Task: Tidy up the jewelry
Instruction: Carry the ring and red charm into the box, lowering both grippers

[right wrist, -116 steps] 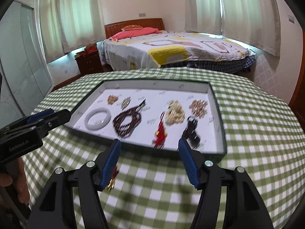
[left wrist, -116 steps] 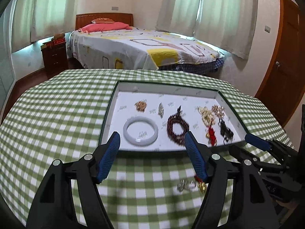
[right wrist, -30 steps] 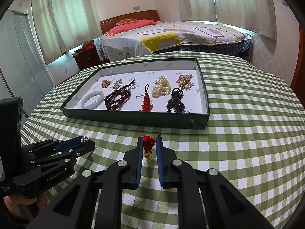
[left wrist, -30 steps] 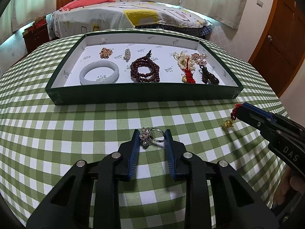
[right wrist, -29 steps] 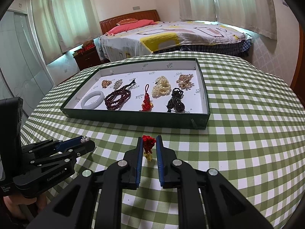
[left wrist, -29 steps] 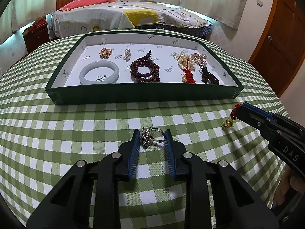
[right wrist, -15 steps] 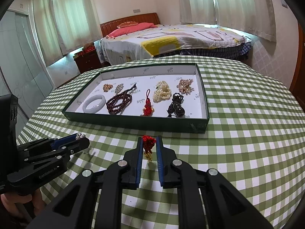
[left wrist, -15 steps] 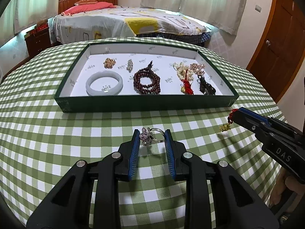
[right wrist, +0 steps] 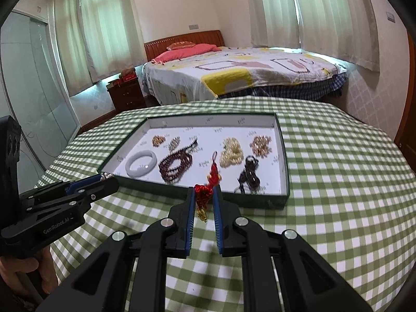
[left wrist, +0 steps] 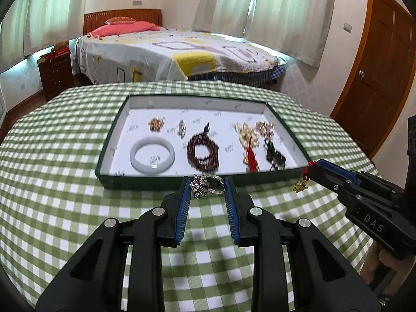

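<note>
My left tongs (left wrist: 205, 186) are pinched narrow on the flower ring (left wrist: 206, 186), gripping the band by its two sides w/ the sparkly flower head hanging off to the left; my right tongs (right wrist: 204, 199) are closed tight on the red knot charm (right wrist: 203, 195), its little gold pendant dangling below. Both pieces are up off the bench (left wrist: 52, 182), just short of the near wall of the green jewelry tray (left wrist: 156, 182). Main risk imo: the ring is a thin hard hoop held on smooth pads, so any tilt or bump could make it pivot or pop out & roll across the checked cloth, maybe off the edge. If I go in too low, the tongs or the dangling pendant could catch the tray wall & shove the whole tray. Inside, free white floor is limited: the jade bangle (left wrist: 152, 156), dark red bead bracelet (left wrist: 202, 152), another red tassel charm (left wrist: 251, 156) & black bead piece (left wrist: 274, 154) sit near the front, so a sloppy drop lands on top of them or tangles cords. My two tongs are near each other too, so crossing paths could knock one piece loose.
</note>
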